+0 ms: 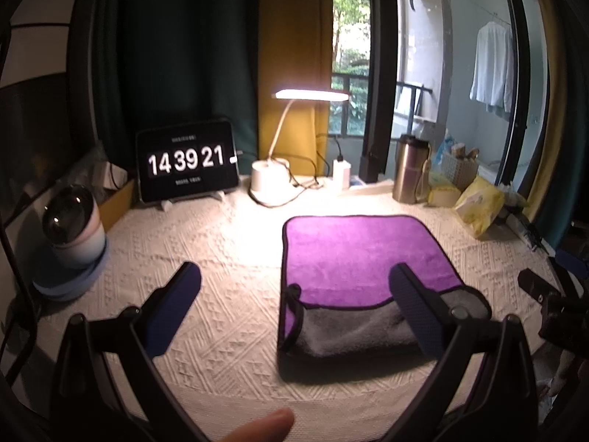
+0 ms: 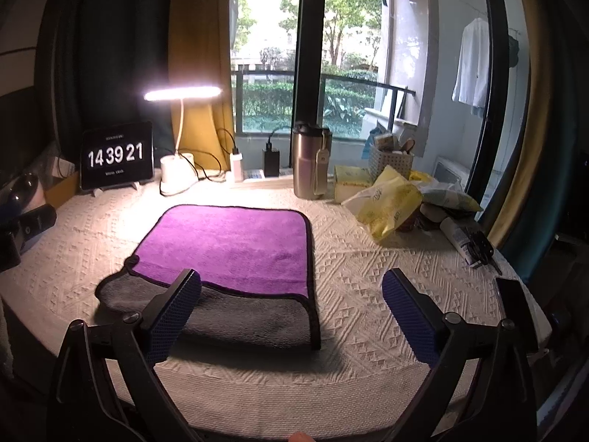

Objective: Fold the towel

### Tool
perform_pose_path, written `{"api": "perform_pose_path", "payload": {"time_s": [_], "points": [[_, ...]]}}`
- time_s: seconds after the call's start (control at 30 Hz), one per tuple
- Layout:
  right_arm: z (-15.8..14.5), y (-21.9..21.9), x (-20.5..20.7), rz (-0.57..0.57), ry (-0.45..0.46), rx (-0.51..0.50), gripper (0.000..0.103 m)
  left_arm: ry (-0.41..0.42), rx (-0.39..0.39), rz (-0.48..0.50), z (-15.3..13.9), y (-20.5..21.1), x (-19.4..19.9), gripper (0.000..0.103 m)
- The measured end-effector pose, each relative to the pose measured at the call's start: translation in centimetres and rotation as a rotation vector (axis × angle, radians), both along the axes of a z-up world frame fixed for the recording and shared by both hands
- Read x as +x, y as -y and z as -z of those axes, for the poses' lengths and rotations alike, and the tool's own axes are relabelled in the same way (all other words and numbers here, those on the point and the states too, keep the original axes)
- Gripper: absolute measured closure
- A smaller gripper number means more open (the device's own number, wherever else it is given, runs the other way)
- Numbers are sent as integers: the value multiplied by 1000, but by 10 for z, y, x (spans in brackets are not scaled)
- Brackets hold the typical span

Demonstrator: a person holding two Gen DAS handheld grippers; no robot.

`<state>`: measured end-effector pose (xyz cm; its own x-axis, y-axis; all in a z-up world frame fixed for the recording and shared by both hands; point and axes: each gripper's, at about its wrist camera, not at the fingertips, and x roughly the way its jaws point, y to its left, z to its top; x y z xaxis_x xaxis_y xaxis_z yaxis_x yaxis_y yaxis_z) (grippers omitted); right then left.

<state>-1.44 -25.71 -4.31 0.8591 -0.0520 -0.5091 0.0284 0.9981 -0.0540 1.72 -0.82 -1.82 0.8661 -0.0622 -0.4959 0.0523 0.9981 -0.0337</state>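
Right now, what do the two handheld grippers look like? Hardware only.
Both match: the left gripper and the right gripper have black angular plastic finger arms with round pivot screws, each tipped with a flat blue pad in a diamond-grid texture. No markings are readable. A dark cable curves down the left-wrist view's left edge. A bare fingertip shows below; no sleeve is visible.

Right gripper (image 2: 292, 305) jaws spread wide, holding nothing, hovering over the desk's (image 2: 368, 276) near edge. Towel (image 2: 228, 243) lies mid-desk, purple face up, grey near part showing past the purple layer's edge. Left finger (image 2: 173, 316) overlaps the grey part. Clock (image 2: 116, 154), lamp (image 2: 180, 110), steel tumbler (image 2: 307, 162) along the far edge.
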Motion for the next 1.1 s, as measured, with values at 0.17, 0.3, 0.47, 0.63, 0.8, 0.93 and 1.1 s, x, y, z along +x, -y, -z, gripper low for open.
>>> {"api": "perform_pose_path", "payload": {"time_s": [0.17, 0.3, 0.47, 0.63, 0.8, 0.93, 1.1], "points": [[15, 7, 14, -1, -55, 9, 16, -83, 7, 24, 25, 2, 22, 0], [30, 14, 31, -9, -107, 19, 20, -141, 38, 48, 44, 7, 36, 1], [47, 22, 49, -32, -149, 16, 27, -197, 68, 60, 66, 8, 53, 1], [59, 30, 65, -61, -178, 20, 33, -218, 139, 85, 87, 19, 67, 19], [80, 37, 87, -117, -234, 13, 41, -266, 200, 126, 111, 26, 83, 40], [91, 36, 95, -159, -270, 22, 54, -314, 197, 122, 124, 21, 92, 46], [98, 35, 97, -177, -292, 26, 72, -305, 195, 139, 125, 23, 91, 52]]}}
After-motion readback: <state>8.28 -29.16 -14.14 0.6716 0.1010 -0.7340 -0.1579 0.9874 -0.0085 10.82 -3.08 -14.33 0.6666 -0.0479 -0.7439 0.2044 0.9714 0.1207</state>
